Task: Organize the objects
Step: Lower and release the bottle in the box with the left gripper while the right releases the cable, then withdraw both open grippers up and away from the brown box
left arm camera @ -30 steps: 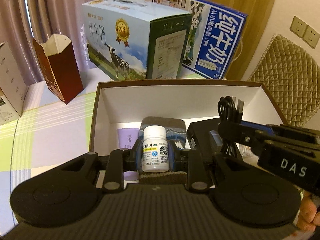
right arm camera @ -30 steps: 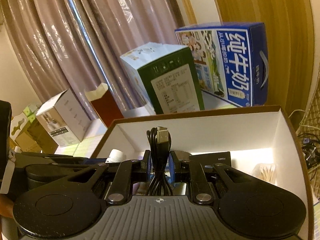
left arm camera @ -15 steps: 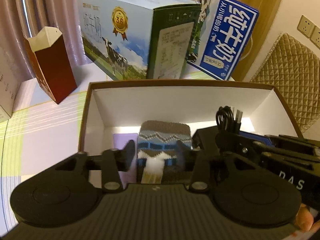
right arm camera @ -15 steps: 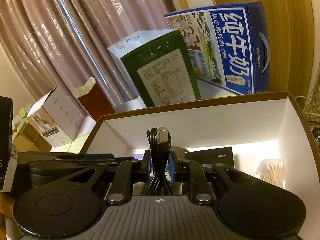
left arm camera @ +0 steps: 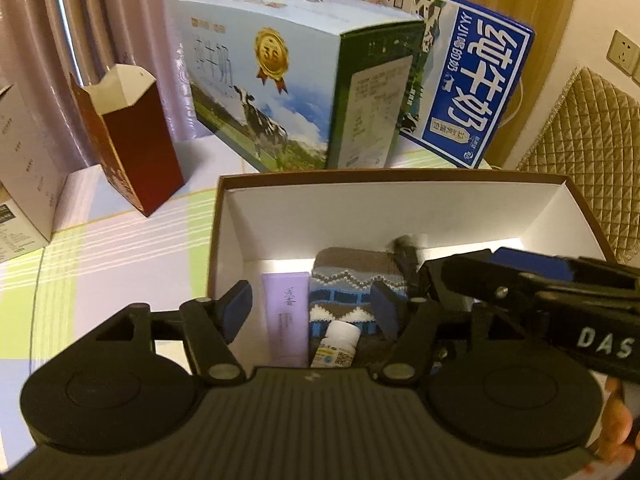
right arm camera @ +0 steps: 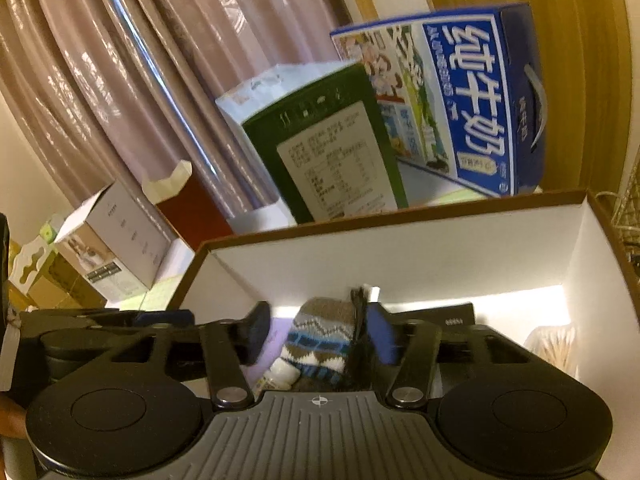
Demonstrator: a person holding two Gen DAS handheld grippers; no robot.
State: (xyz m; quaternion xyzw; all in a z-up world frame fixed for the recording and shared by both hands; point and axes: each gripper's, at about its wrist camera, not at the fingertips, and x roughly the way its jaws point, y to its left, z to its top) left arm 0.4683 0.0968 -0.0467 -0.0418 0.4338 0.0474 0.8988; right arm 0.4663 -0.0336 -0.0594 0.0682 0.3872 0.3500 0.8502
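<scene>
**A:** Where was the small white plastic pill bottle (left arm camera: 339, 341) with the printed label at that point?

**B:** Inside the brown-rimmed, white-lined cardboard box (left arm camera: 400, 216), lying on the folded grey-and-blue patterned knit sock (left arm camera: 352, 284), just beside the slim lilac carton (left arm camera: 285, 312). The left hand-held gripper (left arm camera: 312, 306) had just been opening; its jaws stood apart above the bottle, touching nothing.

**A:** And the other one?

**B:** The right hand-held gripper (right arm camera: 318, 332) had also just been opening. The coiled black USB cable (right arm camera: 362, 320) hung blurred against its right finger, between the jaws, so I judged it was dropping free rather than held. A flat black case (right arm camera: 448, 318) lay behind it, and a clear pack of cotton swabs (right arm camera: 554, 346) sat in the box's right corner.

**A:** So which step was that?

**B:** The release, I'd say: both items were being let go into the box together.

**A:** What did the next move call for?

**B:** Probably lifting both hand-held grippers straight up and clear of the box walls, without snagging the cable, then looking for whatever remained on the checked table (left arm camera: 120, 248) near the open dark-red paper carton (left arm camera: 132, 152).
</scene>
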